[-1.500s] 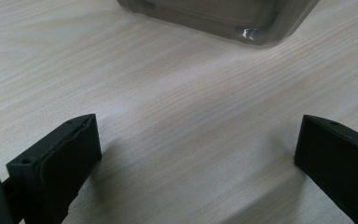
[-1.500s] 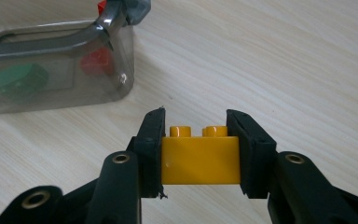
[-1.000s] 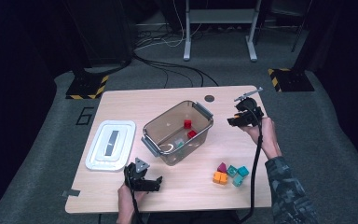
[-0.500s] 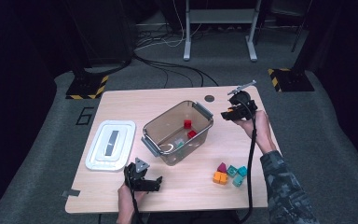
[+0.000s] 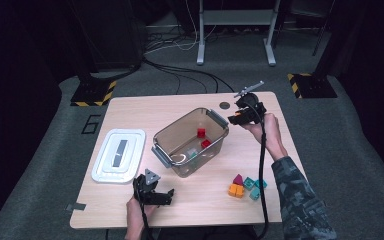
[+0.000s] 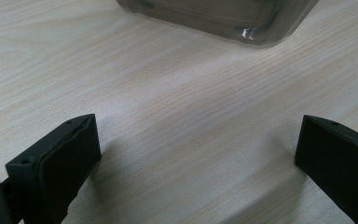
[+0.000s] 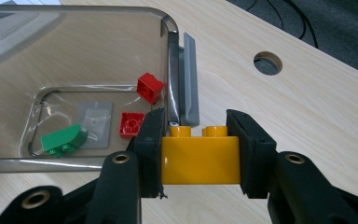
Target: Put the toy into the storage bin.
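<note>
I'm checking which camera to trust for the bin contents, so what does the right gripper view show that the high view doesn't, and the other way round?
Right gripper view alone: a yellow brick clamped between the jaws of the right gripper, and a green brick in the clear bin.

High view alone: the white lid, the loose bricks on the table, and the left gripper resting near the front edge.

Both: the bin, two red bricks inside it, and the hole in the wooden table.
</note>
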